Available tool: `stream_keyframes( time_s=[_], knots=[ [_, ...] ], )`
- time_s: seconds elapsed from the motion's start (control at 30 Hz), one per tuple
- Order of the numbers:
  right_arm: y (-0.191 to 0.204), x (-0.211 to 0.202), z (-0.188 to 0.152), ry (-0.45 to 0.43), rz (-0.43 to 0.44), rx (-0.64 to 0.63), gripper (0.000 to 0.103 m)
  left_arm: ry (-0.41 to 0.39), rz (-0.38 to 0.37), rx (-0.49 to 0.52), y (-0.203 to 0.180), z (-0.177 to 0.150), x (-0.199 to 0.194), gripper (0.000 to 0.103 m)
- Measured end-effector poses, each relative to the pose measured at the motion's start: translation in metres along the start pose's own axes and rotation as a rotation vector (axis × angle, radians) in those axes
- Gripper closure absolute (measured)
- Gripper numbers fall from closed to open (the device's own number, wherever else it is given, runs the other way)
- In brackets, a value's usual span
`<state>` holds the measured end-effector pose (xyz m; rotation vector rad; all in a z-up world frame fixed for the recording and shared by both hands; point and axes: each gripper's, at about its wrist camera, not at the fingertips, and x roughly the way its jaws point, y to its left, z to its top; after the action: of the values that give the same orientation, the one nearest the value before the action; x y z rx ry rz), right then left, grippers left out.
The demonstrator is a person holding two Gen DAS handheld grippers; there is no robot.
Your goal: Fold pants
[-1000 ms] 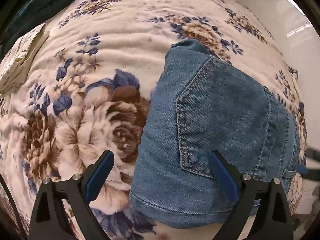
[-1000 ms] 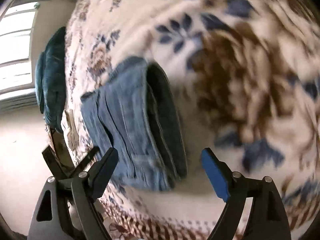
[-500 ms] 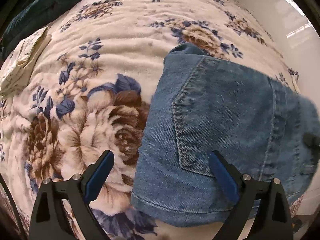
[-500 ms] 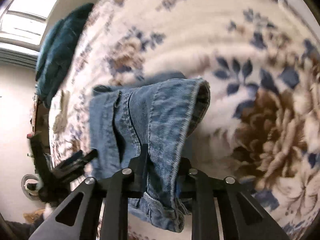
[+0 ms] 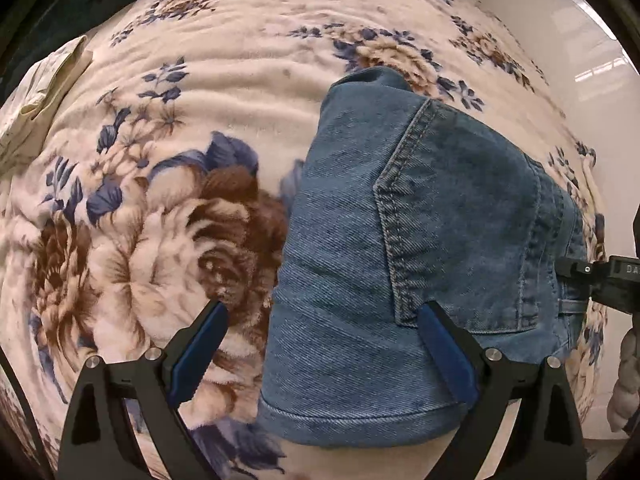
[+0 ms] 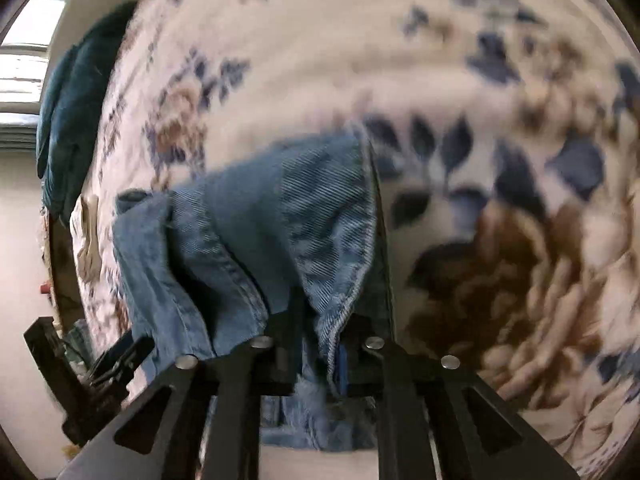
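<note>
Denim pants [image 5: 420, 240], folded (back pocket up), lie on the flowered blanket [image 5: 180, 120]. Right gripper [image 6: 316, 344] pinches their edge, its jaws having just eased slightly apart. Left gripper [image 5: 324, 348] hovers with jaws spread over their near hem.

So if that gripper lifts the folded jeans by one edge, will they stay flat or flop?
Probably flop: the jeans already sag and buckle where the right gripper pinches their edge. The thick seams and pocket suggest fairly heavy denim, so the fold may hang open. Slipping seems unlikely on the fuzzy floral blanket.
</note>
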<state>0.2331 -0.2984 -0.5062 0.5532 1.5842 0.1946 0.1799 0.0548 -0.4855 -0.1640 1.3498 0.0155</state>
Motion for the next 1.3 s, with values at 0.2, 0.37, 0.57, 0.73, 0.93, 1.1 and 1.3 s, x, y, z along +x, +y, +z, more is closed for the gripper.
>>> stream_keyframes(
  time_s=[0.2,0.37,0.57,0.73,0.93,1.1,1.3],
  knots=[
    [0.026,-0.056,-0.008,-0.099,-0.166,-0.065,0.033,-0.110,0.124,-0.032,0.008,0.005,-0.031,0.006],
    [0.134,-0.059,0.016,-0.069,-0.081,-0.362,0.033,-0.165,0.295,-0.052,0.021,0.029,-0.034,0.006],
    [0.232,0.046,0.092,0.129,0.005,-0.501,0.033,-0.089,0.273,-0.147,0.044,0.055,0.001,0.006],
    [0.265,0.132,0.118,0.315,-0.094,-0.598,0.064,-0.038,0.226,-0.190,0.052,0.051,0.021,0.006],
    [0.251,0.142,0.147,0.307,0.004,-0.331,0.098,-0.032,0.166,-0.219,0.052,0.036,0.032,0.006],
    [0.166,0.142,0.163,0.345,0.247,0.165,0.100,0.014,0.129,-0.264,0.063,0.033,0.040,0.006],
    [0.219,0.098,0.157,0.338,0.078,-0.339,0.030,0.025,0.114,-0.265,0.073,0.033,0.037,0.006]
  ],
)
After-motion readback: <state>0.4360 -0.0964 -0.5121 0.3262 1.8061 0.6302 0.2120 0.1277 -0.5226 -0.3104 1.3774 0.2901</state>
